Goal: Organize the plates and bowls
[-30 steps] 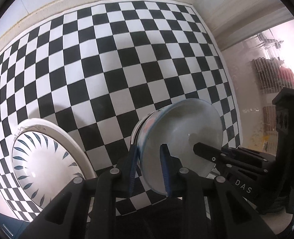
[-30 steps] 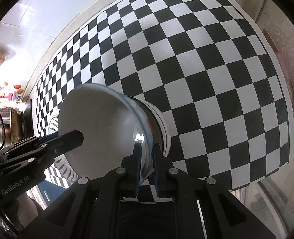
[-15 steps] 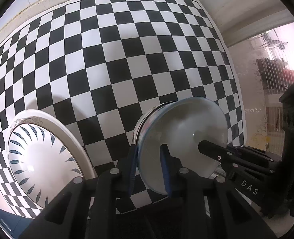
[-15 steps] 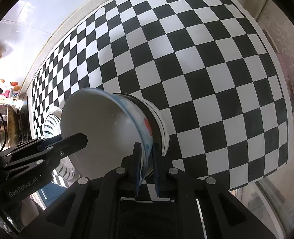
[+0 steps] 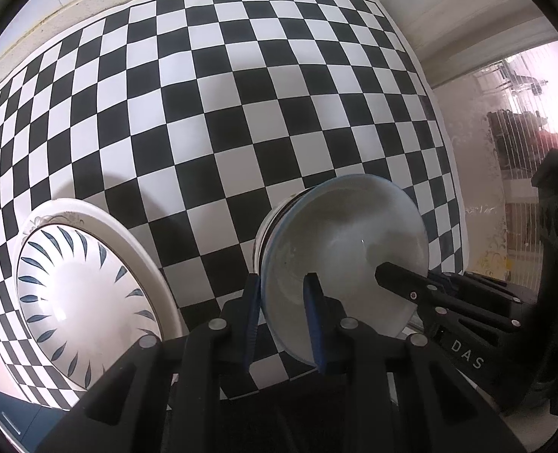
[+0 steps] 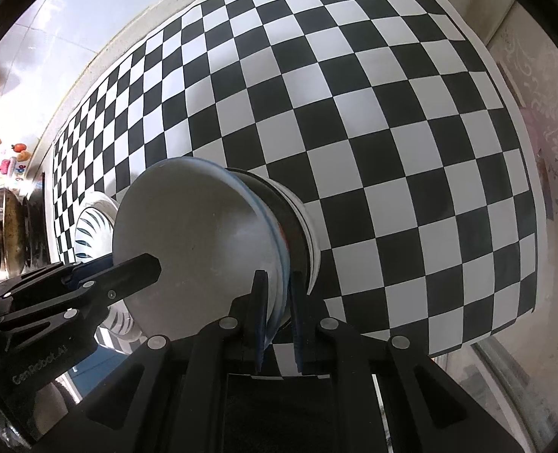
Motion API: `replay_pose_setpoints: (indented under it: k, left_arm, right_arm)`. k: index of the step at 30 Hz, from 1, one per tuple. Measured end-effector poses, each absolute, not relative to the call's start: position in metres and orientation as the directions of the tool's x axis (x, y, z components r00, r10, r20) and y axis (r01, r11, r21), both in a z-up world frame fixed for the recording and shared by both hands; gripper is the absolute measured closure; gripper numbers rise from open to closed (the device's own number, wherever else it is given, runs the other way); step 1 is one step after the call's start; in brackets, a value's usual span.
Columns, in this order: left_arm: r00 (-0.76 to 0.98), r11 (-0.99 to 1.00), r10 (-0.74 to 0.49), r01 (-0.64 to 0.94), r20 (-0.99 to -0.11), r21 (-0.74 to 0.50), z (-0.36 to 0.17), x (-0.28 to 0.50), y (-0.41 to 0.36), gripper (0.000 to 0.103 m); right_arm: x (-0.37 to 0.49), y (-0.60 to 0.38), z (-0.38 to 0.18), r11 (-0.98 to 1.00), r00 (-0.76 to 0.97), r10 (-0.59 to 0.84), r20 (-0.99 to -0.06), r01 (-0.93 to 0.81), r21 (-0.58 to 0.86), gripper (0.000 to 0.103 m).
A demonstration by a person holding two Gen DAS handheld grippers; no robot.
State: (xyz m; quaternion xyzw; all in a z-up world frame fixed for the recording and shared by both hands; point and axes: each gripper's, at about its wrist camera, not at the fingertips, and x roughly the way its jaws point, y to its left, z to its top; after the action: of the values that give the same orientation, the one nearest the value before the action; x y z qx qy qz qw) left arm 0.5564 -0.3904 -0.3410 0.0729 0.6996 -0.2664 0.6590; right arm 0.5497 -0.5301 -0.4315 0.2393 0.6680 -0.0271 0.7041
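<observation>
At far left in the left wrist view a leaf-patterned plate [image 5: 86,294] lies on the checkered mat [image 5: 241,113], untouched. Just right of it the white bowl [image 5: 347,260] sits nested in a darker bowl [image 6: 296,226], that one over a further white rim [image 6: 314,243] (bowl or plate, I cannot tell). The left gripper [image 5: 284,321] straddles the white bowl's near-left rim, one pad inside and one outside, with a visible gap, so not pinching. On the opposite rim the right gripper [image 6: 277,315] stands narrowly parted around the wall; whether it actually grips I cannot tell. The bowl lies directly ahead of both tools, between them, its mouth facing up. Judging from this, any lift must rise straight along the stack's axis, both sides together.
</observation>
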Motion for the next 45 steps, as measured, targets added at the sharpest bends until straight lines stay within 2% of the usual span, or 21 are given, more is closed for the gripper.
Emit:
replay_pose_setpoints:
  k: [14,20,27,28,29,30,31,32,33,34,36,45]
  left_arm:
    - [-0.134,0.854,-0.254,0.435,-0.958,-0.287,-0.343,0.556,-0.387,0.082]
    - [-0.112,0.862,-0.238,0.433,-0.965,-0.263,-0.342,0.558,-0.387,0.082]
    - [-0.072,0.870,-0.228,0.433,-0.971,-0.236,-0.335,0.561,-0.384,0.082]
    - [-0.065,0.869,-0.226,0.437,-0.972,-0.232,-0.333,0.561,-0.384,0.080]
    - [-0.059,0.868,-0.222,0.442,-0.973,-0.225,-0.331,0.561,-0.384,0.079]
    - [-0.047,0.868,-0.219,0.447,-0.975,-0.217,-0.328,0.560,-0.384,0.079]
    - [-0.035,0.867,-0.219,0.452,-0.975,-0.211,-0.325,0.560,-0.383,0.077]
    - [-0.017,0.865,-0.216,0.461,-0.976,-0.199,-0.320,0.560,-0.383,0.072]
    - [0.004,0.866,-0.210,0.466,-0.978,-0.184,-0.316,0.560,-0.383,0.049]
    - [0.026,0.868,-0.199,0.469,-0.980,-0.164,-0.312,0.559,-0.382,0.032]
    - [0.052,0.866,-0.197,0.477,-0.979,-0.149,-0.304,0.560,-0.380,0.020]
    - [0.115,0.844,-0.233,0.518,-0.966,-0.142,-0.240,0.541,-0.372,0.020]
  right_arm:
    - [0.550,-0.538,-0.434,0.853,0.114,0.313,-0.943,0.402,0.332,0.087]
    - [0.550,-0.536,-0.425,0.884,0.113,0.243,-0.964,0.384,0.268,0.084]
    - [0.548,-0.537,-0.421,0.891,0.109,0.224,-0.969,0.380,0.249,0.082]
    - [0.547,-0.538,-0.418,0.892,0.112,0.221,-0.969,0.378,0.247,0.078]
    - [0.546,-0.538,-0.416,0.894,0.113,0.217,-0.970,0.376,0.244,0.061]
    - [0.545,-0.538,-0.413,0.897,0.112,0.211,-0.971,0.374,0.238,0.028]
    - [0.544,-0.538,-0.409,0.900,0.119,0.202,-0.972,0.369,0.233,0.013]
    - [0.543,-0.538,-0.406,0.902,0.127,0.195,-0.972,0.367,0.229,0.003]
    - [0.540,-0.538,-0.400,0.904,0.138,0.178,-0.974,0.367,0.217,0.003]
    - [0.538,-0.540,-0.393,0.905,0.148,0.157,-0.976,0.373,0.202,0.003]
    - [0.534,-0.545,-0.382,0.902,0.169,0.134,-0.976,0.386,0.191,0.003]
    - [0.505,-0.548,-0.298,0.906,0.276,0.038,-0.961,0.397,0.149,0.003]
